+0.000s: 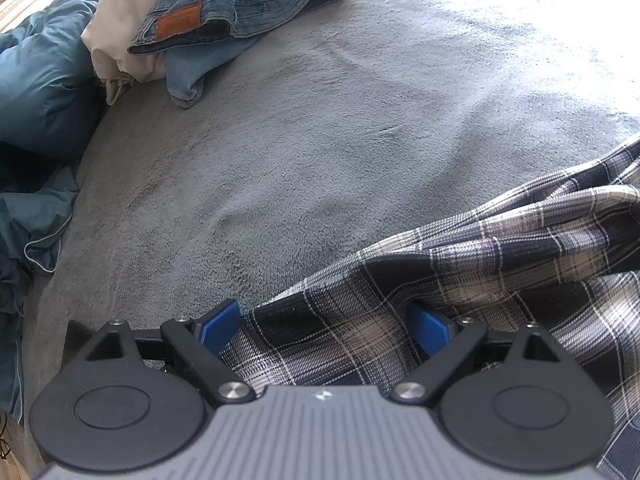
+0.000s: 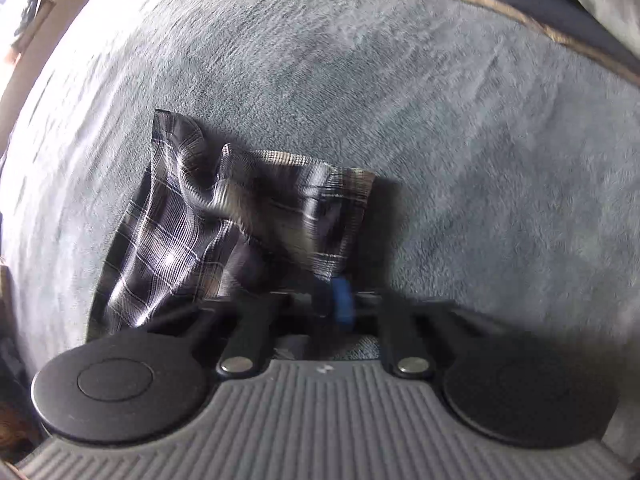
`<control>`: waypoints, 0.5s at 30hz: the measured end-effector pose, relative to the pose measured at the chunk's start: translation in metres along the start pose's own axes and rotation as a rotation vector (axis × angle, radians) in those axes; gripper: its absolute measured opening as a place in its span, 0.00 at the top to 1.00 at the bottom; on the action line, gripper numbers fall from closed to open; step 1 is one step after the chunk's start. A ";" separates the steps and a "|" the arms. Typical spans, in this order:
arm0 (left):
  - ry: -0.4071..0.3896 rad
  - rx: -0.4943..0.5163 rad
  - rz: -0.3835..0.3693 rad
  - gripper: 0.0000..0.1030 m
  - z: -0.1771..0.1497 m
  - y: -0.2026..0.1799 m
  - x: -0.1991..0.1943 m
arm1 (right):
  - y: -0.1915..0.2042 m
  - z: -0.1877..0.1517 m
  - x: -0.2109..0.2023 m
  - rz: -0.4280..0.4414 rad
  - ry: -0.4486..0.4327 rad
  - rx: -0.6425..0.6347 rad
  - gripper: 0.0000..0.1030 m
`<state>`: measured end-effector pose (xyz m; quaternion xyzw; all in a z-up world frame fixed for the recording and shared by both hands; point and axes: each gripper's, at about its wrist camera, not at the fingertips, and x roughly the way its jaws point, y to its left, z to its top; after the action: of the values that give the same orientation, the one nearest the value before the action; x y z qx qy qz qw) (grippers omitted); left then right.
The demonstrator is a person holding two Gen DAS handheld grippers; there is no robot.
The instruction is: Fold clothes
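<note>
Right gripper [image 2: 340, 300]: your jaws pinch the plaid shirt [image 2: 180, 220] edge, ready to fold.
Left gripper [image 1: 320, 328]: your jaws wide, holding nothing, astride the cloth.

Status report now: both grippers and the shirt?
Left hand-held gripper open over plaid shirt. Right hand-held gripper shut on shirt. Jeans far off.

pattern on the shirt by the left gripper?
Navy and white plaid shirt; clearest in the left wrist view.
</note>
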<state>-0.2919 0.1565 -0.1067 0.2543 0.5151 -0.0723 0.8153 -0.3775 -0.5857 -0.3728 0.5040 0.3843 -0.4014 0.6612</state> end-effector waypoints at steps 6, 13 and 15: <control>0.001 0.002 0.001 0.10 0.000 -0.001 0.000 | -0.025 -0.008 -0.030 -0.005 -0.082 0.096 1.00; 0.002 0.010 -0.002 0.10 0.001 -0.001 -0.001 | -0.052 -0.013 -0.032 -0.030 -0.177 0.192 0.93; 0.003 0.008 -0.002 0.10 0.001 -0.001 -0.001 | -0.051 -0.011 -0.044 -0.056 -0.240 0.168 0.85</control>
<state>-0.2916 0.1551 -0.1060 0.2573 0.5162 -0.0746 0.8135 -0.4429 -0.5773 -0.3528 0.4951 0.2816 -0.5075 0.6465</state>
